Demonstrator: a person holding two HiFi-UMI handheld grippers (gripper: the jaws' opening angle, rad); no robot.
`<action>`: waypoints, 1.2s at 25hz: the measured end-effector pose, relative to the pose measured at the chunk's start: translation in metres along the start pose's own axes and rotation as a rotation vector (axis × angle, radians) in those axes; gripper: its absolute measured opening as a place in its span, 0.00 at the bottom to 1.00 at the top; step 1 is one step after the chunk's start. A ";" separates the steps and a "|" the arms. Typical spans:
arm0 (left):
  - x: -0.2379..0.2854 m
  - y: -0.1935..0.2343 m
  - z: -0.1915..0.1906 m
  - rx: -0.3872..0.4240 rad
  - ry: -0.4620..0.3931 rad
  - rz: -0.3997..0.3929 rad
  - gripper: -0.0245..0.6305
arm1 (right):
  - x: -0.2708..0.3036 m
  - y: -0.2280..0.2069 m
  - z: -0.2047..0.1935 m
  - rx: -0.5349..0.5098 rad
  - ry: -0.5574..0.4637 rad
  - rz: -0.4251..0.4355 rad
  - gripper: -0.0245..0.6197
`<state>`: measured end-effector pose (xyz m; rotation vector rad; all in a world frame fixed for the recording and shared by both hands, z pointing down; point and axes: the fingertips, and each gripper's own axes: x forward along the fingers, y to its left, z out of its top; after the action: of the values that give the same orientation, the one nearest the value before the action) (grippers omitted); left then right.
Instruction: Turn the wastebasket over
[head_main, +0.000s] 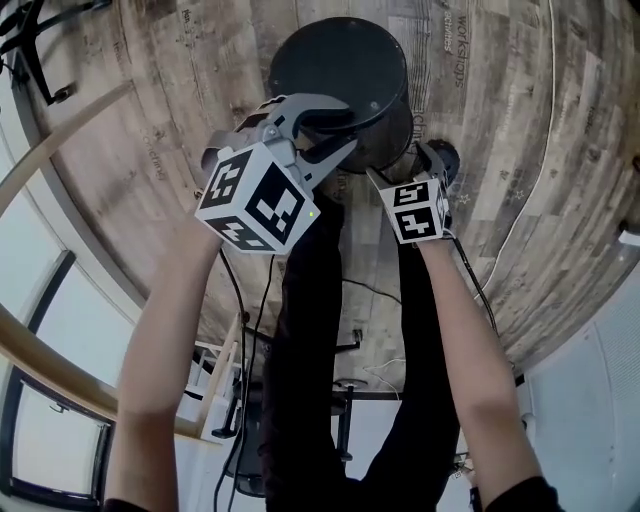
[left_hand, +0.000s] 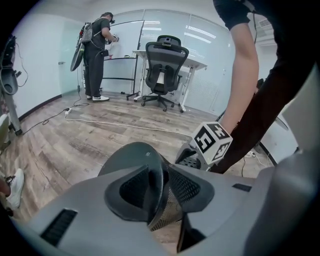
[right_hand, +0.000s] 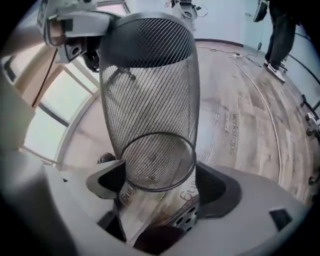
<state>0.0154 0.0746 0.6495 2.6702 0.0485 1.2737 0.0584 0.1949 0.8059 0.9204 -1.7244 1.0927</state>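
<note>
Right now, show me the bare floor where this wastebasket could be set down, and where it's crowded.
Two bare patches of wood floor: one between the wastebasket and the white cable to its right, one between it and the curved rail to its left. Crowded: around the person's legs and the black cables there.

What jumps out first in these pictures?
A black wire-mesh wastebasket fills the right gripper view, and the left gripper is clamped on the edge of its dark solid end. The right gripper sits with its jaws wide apart at the basket's wire-ringed other end. In the background of the left gripper view stands a black office chair.
</note>
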 end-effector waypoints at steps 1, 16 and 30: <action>0.001 -0.004 0.000 0.007 0.005 -0.001 0.24 | -0.007 -0.007 0.006 0.019 -0.026 0.004 0.74; 0.018 -0.075 -0.009 0.086 0.061 -0.052 0.23 | -0.109 -0.068 0.167 0.359 -0.428 0.272 0.73; 0.032 -0.113 -0.018 0.135 0.063 -0.100 0.22 | -0.055 -0.030 0.136 0.263 -0.160 0.377 0.50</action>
<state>0.0272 0.1922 0.6649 2.6994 0.2823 1.3680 0.0665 0.0654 0.7317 0.8800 -1.9700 1.5579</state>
